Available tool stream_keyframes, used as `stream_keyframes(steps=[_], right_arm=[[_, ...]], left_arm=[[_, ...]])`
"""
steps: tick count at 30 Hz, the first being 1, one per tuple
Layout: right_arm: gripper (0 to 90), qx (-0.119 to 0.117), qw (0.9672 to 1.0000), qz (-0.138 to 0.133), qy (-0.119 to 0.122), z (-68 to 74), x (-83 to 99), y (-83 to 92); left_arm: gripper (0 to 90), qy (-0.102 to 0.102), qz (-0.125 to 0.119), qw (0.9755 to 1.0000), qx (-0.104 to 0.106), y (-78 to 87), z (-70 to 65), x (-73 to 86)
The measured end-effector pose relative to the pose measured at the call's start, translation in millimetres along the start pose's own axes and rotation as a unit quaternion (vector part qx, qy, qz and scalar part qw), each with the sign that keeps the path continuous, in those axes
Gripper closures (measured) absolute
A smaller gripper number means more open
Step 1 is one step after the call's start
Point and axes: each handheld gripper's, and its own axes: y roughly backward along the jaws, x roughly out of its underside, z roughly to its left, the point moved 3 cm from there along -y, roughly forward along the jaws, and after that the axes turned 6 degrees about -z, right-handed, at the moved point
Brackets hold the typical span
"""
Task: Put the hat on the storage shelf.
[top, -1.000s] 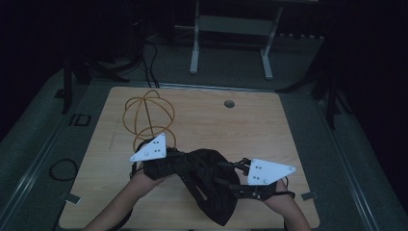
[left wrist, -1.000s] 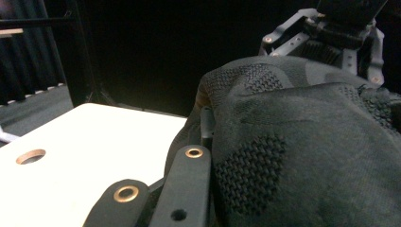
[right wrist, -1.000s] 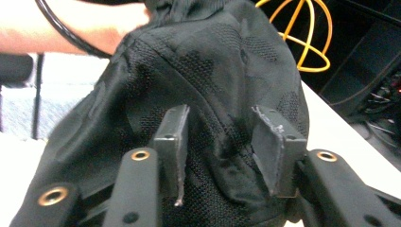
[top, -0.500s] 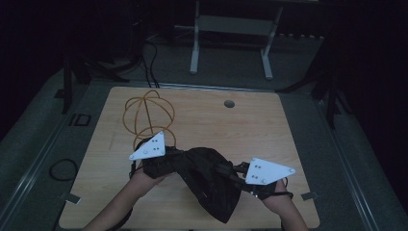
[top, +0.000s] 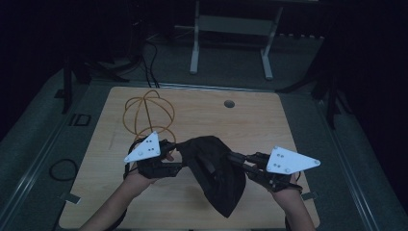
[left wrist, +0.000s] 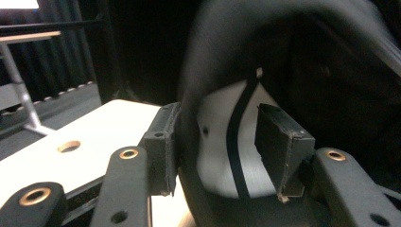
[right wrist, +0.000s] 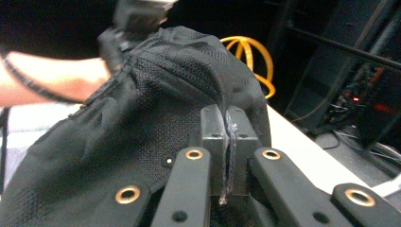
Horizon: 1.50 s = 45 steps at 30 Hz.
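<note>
Black jaws of the right gripper (right wrist: 226,142) are pressed together at the lower middle of the right gripper view, pinching a thin fold of the black mesh bag (right wrist: 142,118) between their pads. In the high view that right gripper (top: 243,161) sits right of centre in the lower half of the frame, its pale three-cornered plate pointing to the right, with the person's hand below it.

The left gripper (left wrist: 215,146) has just been opening: its jaws stand apart, and the bag's (left wrist: 302,61) edge hangs between them, lying against the left pad (whether the right pad touches the cloth I cannot tell). A pale lining with a dark strap shows in the gap. In the high view the left gripper (top: 171,159) lies left of centre, just beside the bag.

The bag (top: 214,171) spans the two grippers in the lower middle of the high view, humped at the top and drooping to a point toward the bottom edge, over the wooden table (top: 288,120). An orange cable (top: 146,113) lies looped on the table in the upper left, just above the left gripper. A small round hole (top: 230,103) sits near the table's far edge.
</note>
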Motion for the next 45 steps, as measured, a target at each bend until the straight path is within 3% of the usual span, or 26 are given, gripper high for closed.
stream_keyframes(steps=[12,20,24,31,34,36,41,45], right_arm=[[88.2,0.074,0.9971,-0.01,-0.016,-38.4,-17.1,-0.5],[88.1,0.098,0.995,-0.013,-0.012,-59.4,-34.7,-25.4],[88.2,0.105,0.9944,-0.013,-0.009,-66.7,-42.8,-43.1],[88.1,0.109,0.9939,-0.007,-0.012,-79.3,-53.6,-76.8],[88.1,0.111,0.9937,-0.002,-0.016,-85.1,-58.4,-91.3],[88.1,0.111,0.9937,0.0,-0.015,-87.7,-62.9,-101.0],[88.1,0.116,0.9931,0.009,-0.01,-92.3,-73.4,-128.5],[88.1,0.11,0.9936,0.022,-0.012,-92.9,-75.8,-153.9]], left_arm=[[50.8,-0.004,0.027,0.9978,-0.06,42.7,-0.8,20.8],[49.9,-0.006,0.048,0.993,-0.108,72.5,-2.2,42.2],[44.0,0.019,0.053,0.9907,-0.124,87.8,-3.1,57.7],[21.8,0.049,0.074,0.9805,-0.175,109.8,-4.7,83.3],[8.7,0.049,0.092,0.976,-0.191,115.5,-5.9,96.0],[2.3,0.052,0.087,0.9723,-0.211,119.6,-7.1,104.3],[2.2,0.06,0.077,0.9622,-0.254,129.6,-7.7,123.4],[2.2,0.064,0.081,0.9593,-0.263,131.9,-7.8,132.2]])
